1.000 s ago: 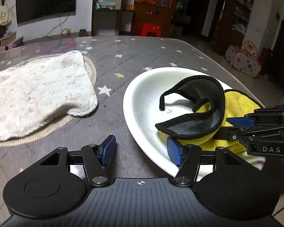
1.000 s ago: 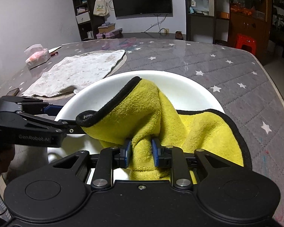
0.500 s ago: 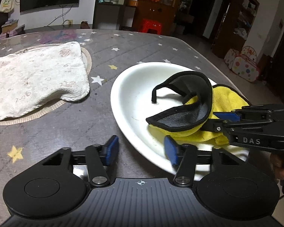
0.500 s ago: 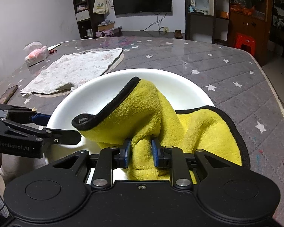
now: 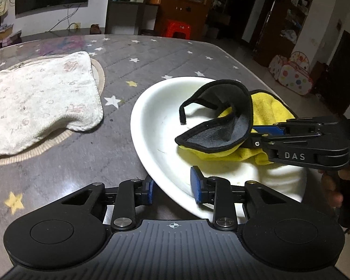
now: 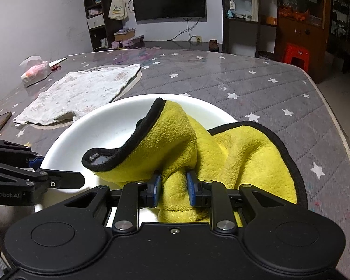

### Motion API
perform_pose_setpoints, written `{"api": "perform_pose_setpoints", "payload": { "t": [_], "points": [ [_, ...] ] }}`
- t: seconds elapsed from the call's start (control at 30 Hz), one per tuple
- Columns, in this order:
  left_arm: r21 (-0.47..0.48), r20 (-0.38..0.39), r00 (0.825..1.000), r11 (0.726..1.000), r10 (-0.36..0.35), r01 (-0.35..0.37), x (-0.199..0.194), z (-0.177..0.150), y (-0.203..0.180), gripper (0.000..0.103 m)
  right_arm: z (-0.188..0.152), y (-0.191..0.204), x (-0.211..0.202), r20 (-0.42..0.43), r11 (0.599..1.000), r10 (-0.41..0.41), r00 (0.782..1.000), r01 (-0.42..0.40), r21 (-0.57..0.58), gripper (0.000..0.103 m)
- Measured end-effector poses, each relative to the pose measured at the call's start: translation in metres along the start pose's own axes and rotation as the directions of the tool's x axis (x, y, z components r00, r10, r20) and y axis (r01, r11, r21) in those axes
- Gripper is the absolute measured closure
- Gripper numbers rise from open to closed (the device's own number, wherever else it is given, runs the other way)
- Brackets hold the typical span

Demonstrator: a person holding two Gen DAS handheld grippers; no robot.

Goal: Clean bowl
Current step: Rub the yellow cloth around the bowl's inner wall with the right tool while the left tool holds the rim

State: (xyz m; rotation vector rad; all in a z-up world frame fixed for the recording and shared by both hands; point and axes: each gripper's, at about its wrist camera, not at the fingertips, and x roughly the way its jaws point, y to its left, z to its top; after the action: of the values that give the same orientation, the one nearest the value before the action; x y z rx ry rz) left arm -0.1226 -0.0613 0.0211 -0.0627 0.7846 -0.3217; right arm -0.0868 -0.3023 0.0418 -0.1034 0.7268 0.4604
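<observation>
- Bowl (image 5: 156,126): white and shallow, it sits on the star-print tablecloth (image 5: 165,56) near the table's edge, just beside the pale towel (image 5: 39,98).
- Right gripper (image 6: 173,184): clamped on a bunched fold of the yellow microfibre cloth (image 6: 175,140), so the cloth can be pressed inside the bowl, probably mid-wipe.
- Left gripper (image 5: 172,186): jaws apart, straddling the near rim, seemingly to steady the bowl.

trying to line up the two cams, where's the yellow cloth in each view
Left wrist: yellow cloth right of centre, in the white bowl, pinched by the right gripper.
Right wrist: bottom centre, bunched between the fingers.
Shared landmark: the pale patterned towel on the table, left of the bowl.
</observation>
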Motion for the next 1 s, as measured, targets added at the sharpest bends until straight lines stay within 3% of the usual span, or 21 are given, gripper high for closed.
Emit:
{"api": "perform_pose_setpoints", "payload": {
  "t": [0.5,1.0],
  "points": [
    [0.076,0.011,0.999,0.997,0.034,-0.034,0.018,0.024,0.007,0.077,0.001,-0.006,0.0,0.013,1.0,0.004,1.0,-0.004,0.016,0.078],
    [0.177,-0.016,1.0,0.984,0.017,-0.014,0.083,0.094,0.014,0.07,0.01,-0.019,0.007,0.019,0.998,-0.023,1.0,0.022,0.056,0.078]
  ]
}}
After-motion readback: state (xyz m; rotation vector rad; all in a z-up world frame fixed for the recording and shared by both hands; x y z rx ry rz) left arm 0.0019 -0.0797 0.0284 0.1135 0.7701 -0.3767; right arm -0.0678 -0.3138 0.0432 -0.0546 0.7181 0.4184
